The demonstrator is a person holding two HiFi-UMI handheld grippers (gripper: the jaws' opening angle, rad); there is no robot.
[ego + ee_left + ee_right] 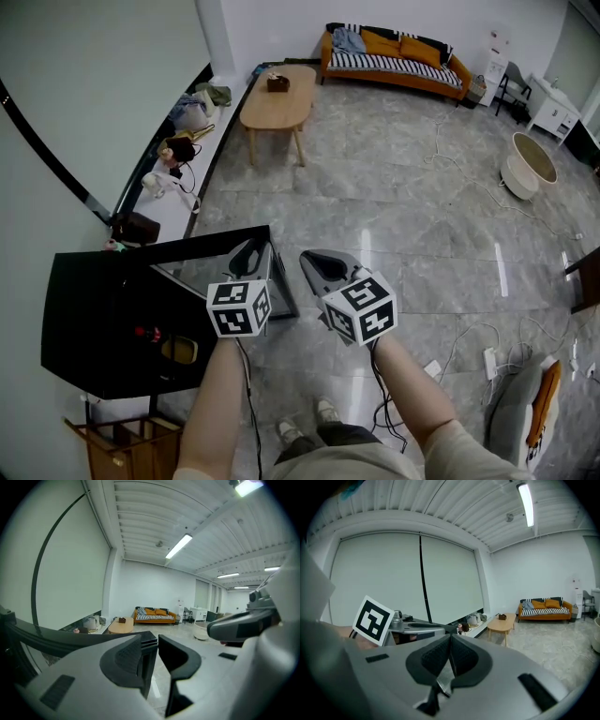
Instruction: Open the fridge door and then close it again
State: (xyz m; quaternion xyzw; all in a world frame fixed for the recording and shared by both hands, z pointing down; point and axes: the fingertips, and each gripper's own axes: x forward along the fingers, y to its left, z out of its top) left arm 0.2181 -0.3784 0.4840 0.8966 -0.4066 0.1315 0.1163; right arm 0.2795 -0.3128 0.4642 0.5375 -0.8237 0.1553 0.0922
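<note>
stands on the grey marble floor [412, 216] beside a black fridge [94, 319], low at the left of the head view, reaching forward with both bare forearms side by side. holds the left gripper [251, 253] out ahead of the left forearm [211, 403], tipped a little below level, with its marker cube [239, 307] turned up toward the head. has that gripper's fingers [124, 660] partly apart around the top corner of the fridge door [70, 637]: door edge close against the left-hand finger, a narrow gap to the other, so no clamp on it. holds the right gripper [319, 267] just beside the left one and clear of the door, angled slightly inward and likewise tipped a little downward, ahead of the right forearm [412, 384]. shows the right fingers [433, 660] pressed fully together with nothing caught between them. cannot tell from these views how far the door stands open.
</note>
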